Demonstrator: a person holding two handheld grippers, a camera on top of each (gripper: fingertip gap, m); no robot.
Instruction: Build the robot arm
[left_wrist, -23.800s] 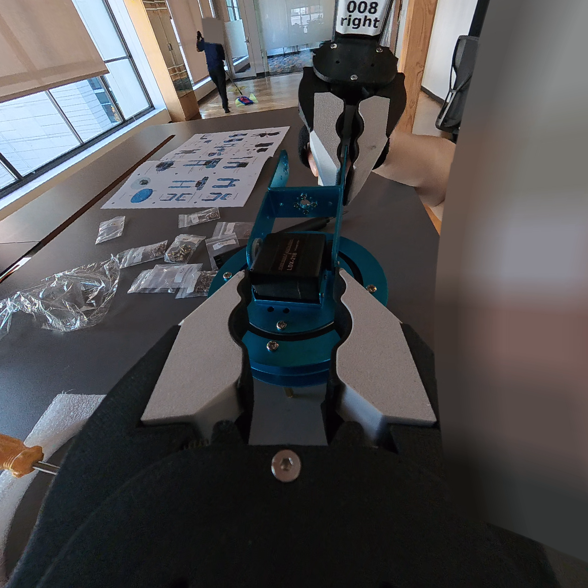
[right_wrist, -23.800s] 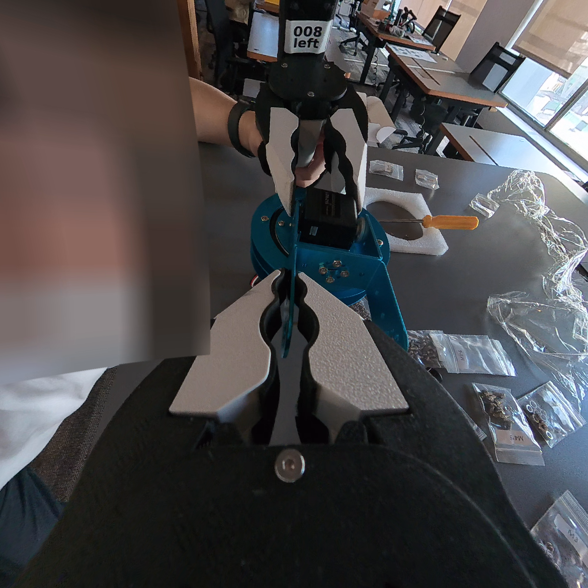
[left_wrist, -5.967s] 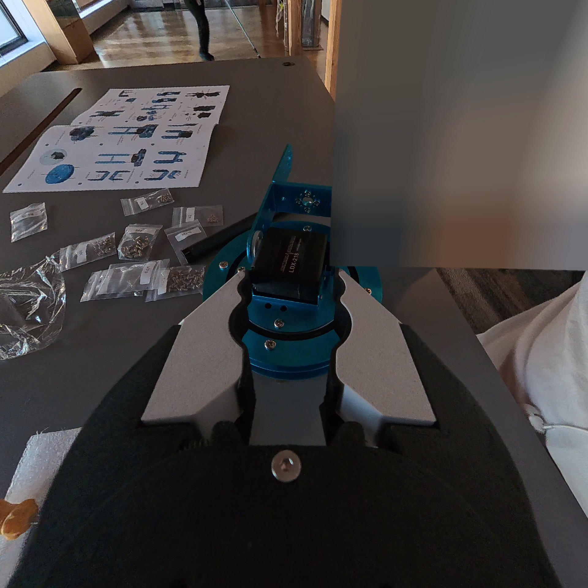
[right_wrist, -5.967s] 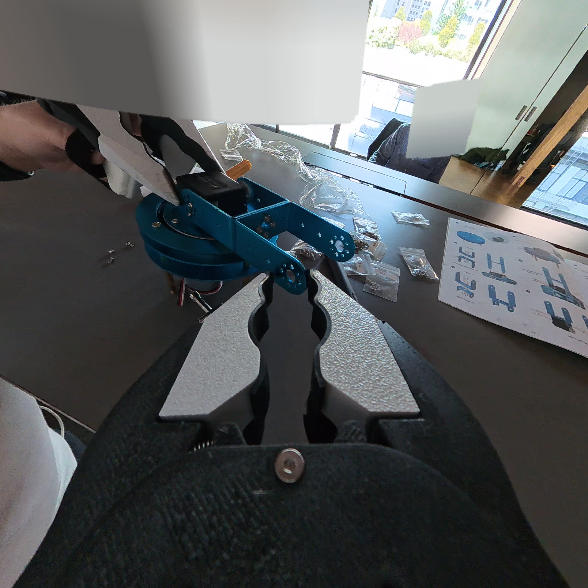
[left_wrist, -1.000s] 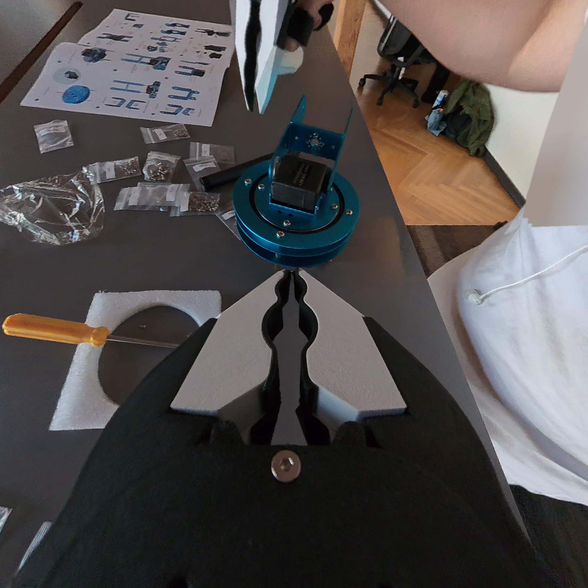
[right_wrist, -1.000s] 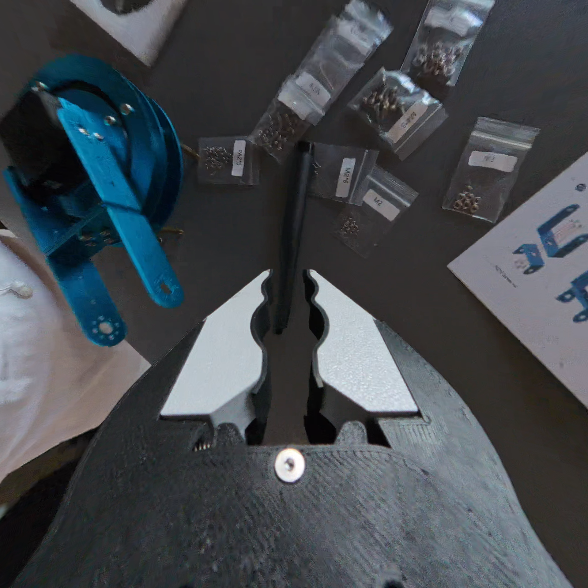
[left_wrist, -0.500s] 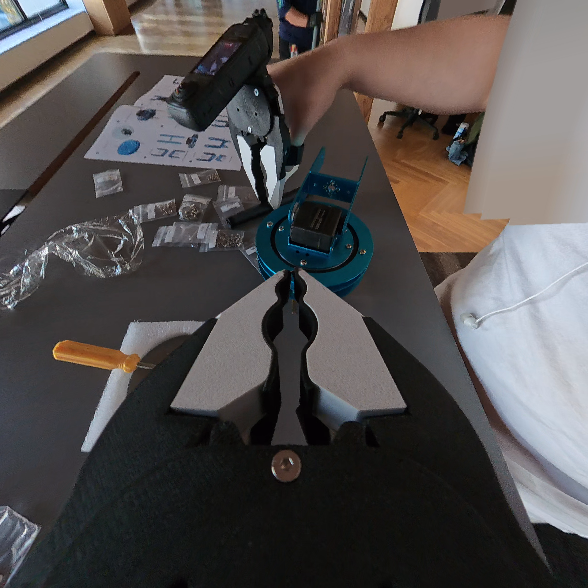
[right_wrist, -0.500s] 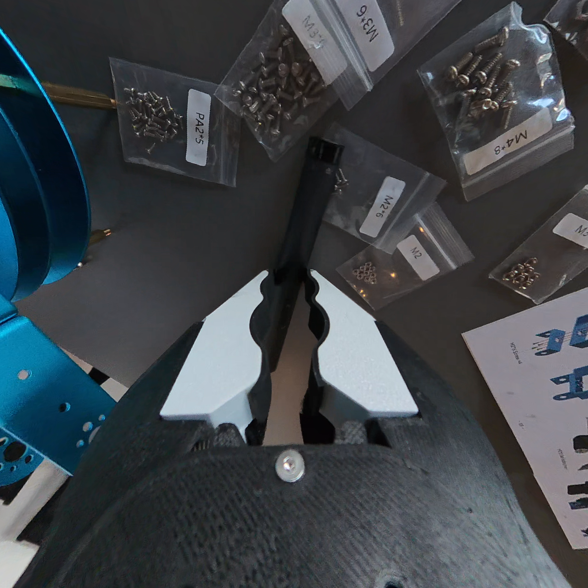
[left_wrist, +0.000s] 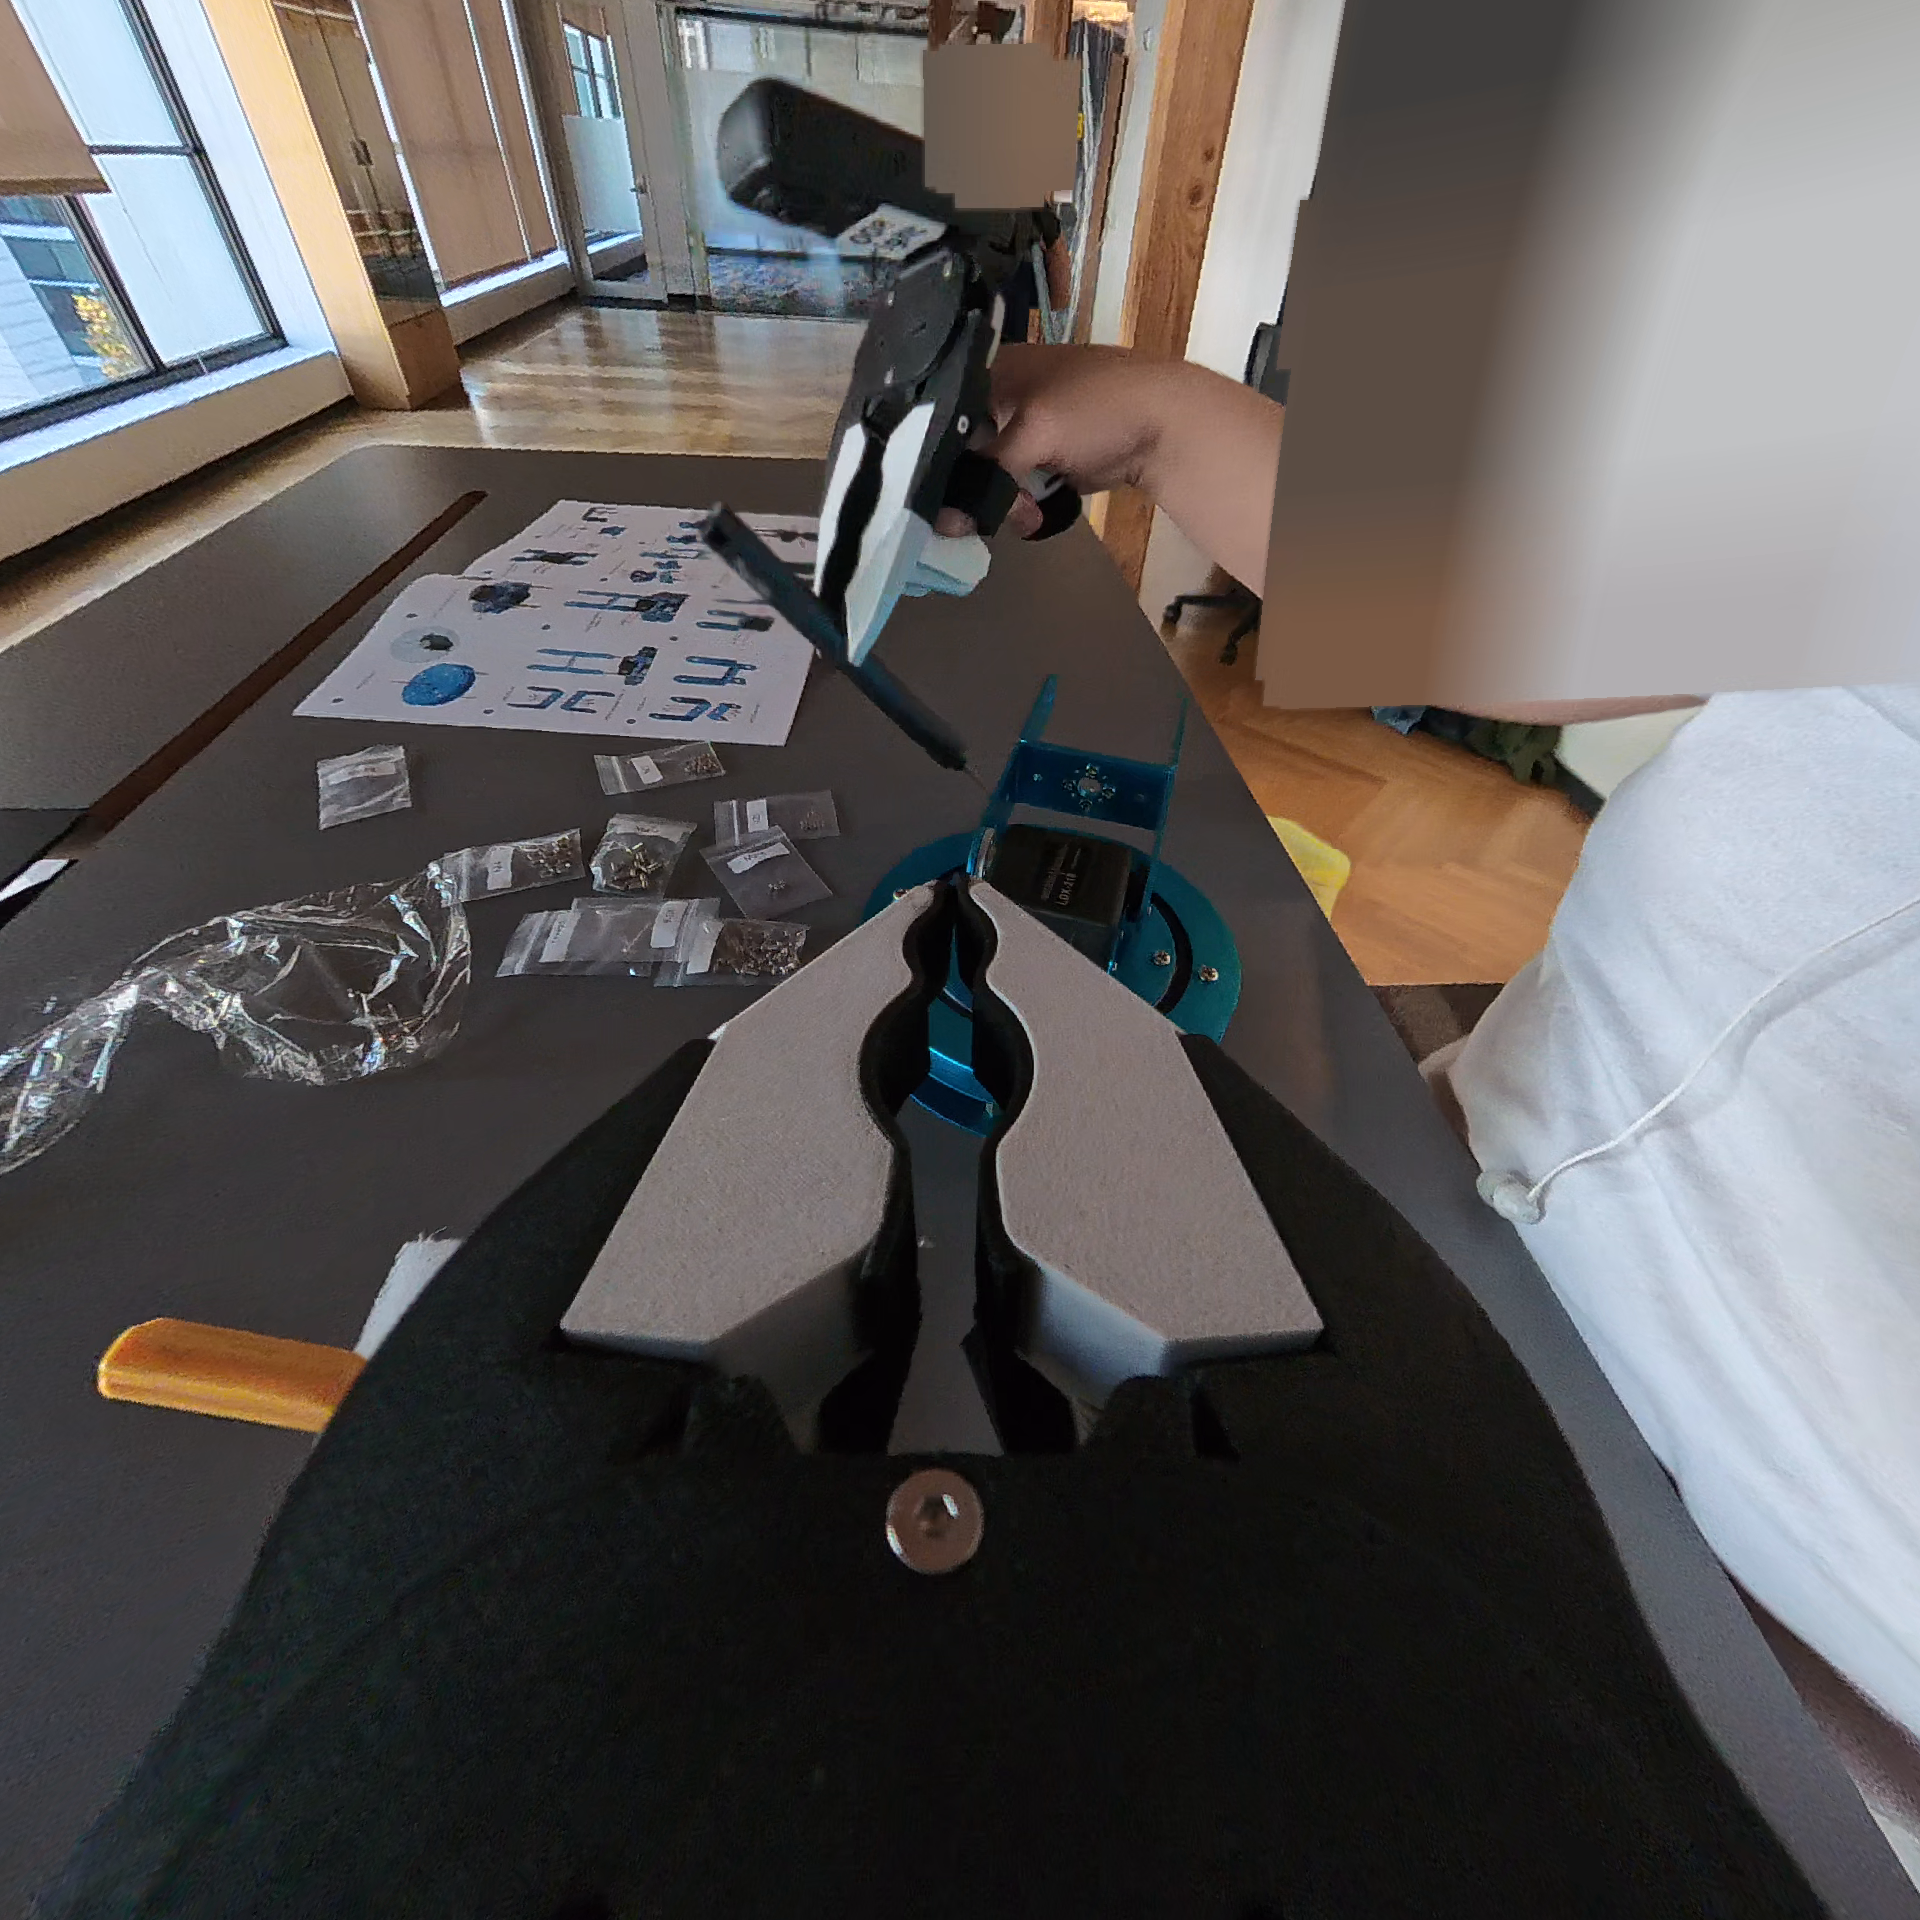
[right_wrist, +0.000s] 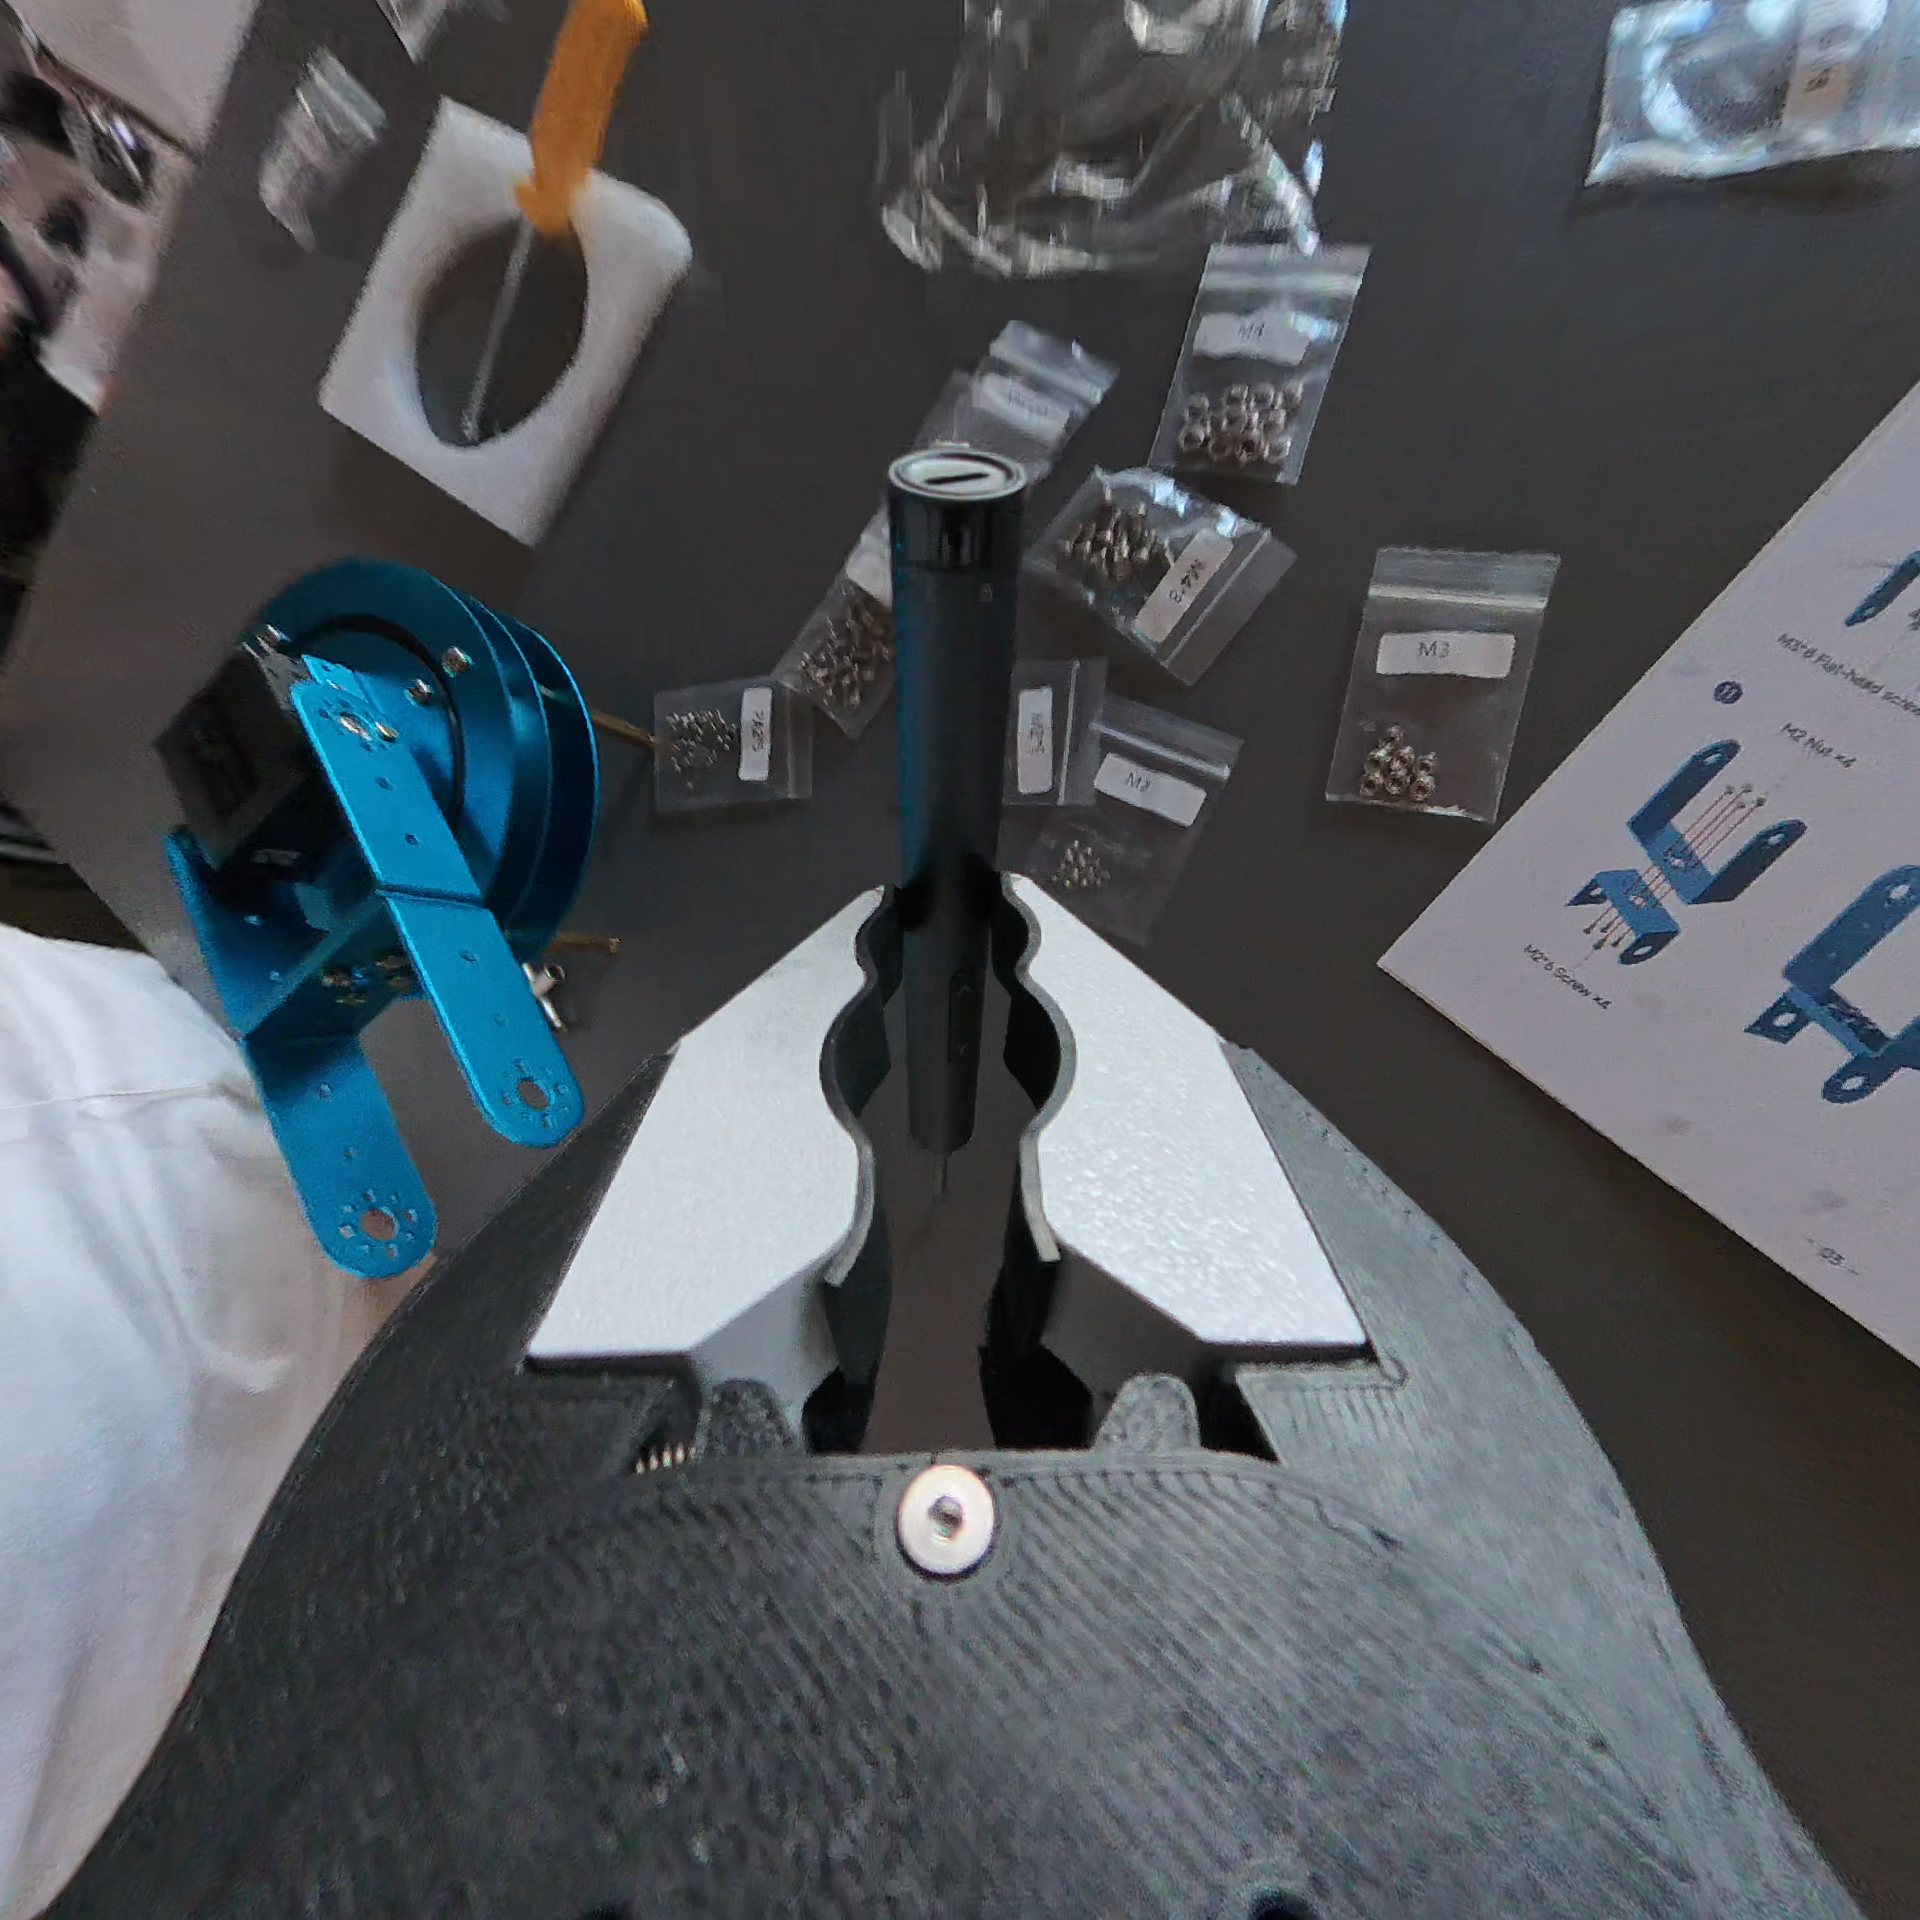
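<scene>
Black screwdriver (right_wrist: 951, 727) clamped in right hand-held gripper (right_wrist: 945, 894); left hand-held gripper (left_wrist: 954, 883) pinched together, empty.

Left view low along table (left_wrist: 260, 1195); right view overhead; shared blue turntable (left_wrist: 1195, 966).

You're at a dark grey table (left_wrist: 260, 1195). Past your left jaws: herringbone wood floor (left_wrist: 644, 374), big windows (left_wrist: 135, 260) far left, wooden pillar (left_wrist: 1164, 260) right, daylight throughout.

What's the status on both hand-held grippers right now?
Right hand-held gripper shut on black pen-shaped driver, lifted above screw bags. Left hand-held gripper shut, empty, before blue turntable assembly. Nothing between them.
</scene>
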